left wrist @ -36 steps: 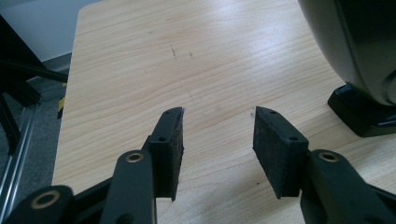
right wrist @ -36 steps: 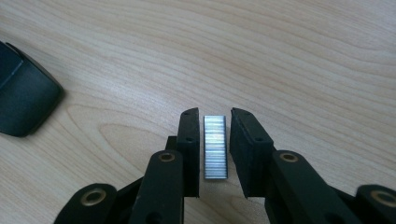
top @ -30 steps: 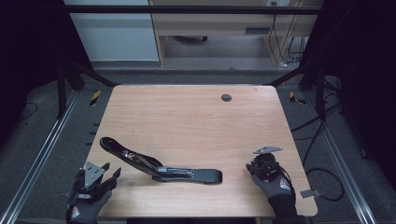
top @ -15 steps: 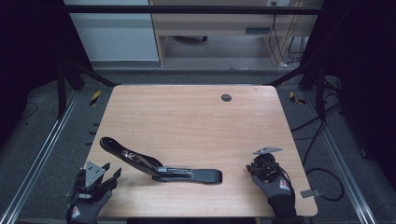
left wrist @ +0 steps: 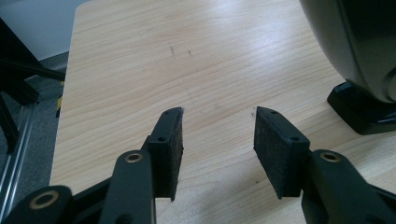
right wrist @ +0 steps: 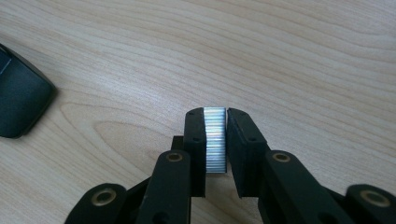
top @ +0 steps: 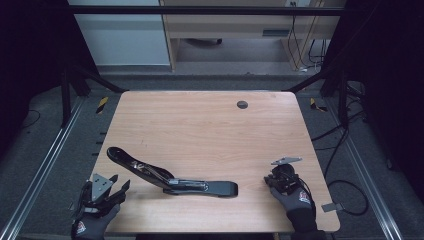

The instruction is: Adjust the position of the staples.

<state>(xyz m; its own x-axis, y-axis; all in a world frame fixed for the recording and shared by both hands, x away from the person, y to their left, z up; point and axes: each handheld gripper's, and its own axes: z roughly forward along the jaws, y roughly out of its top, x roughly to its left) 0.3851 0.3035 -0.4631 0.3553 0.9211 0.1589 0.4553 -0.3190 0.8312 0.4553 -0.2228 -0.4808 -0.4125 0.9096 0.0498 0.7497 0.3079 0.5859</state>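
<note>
A black stapler (top: 170, 177) lies swung open on the wooden table (top: 200, 125), its arm raised toward the left. My left gripper (top: 120, 182) rests at the table's front left corner, open, with bare wood between its pads (left wrist: 218, 126). The stapler's body (left wrist: 359, 46) looms at the right of the left gripper view. Right of the stapler's base, my right gripper (top: 275, 177) has just been closing its jaws. In the right gripper view the right gripper (right wrist: 215, 114) is shut on a silver strip of staples (right wrist: 215, 137), with the stapler's end (right wrist: 21, 100) off to the left.
A round dark cable hole (top: 242, 104) sits near the table's far edge. Metal rails (top: 45, 160) run along the floor on both sides, and cables (top: 345, 145) trail off to the right.
</note>
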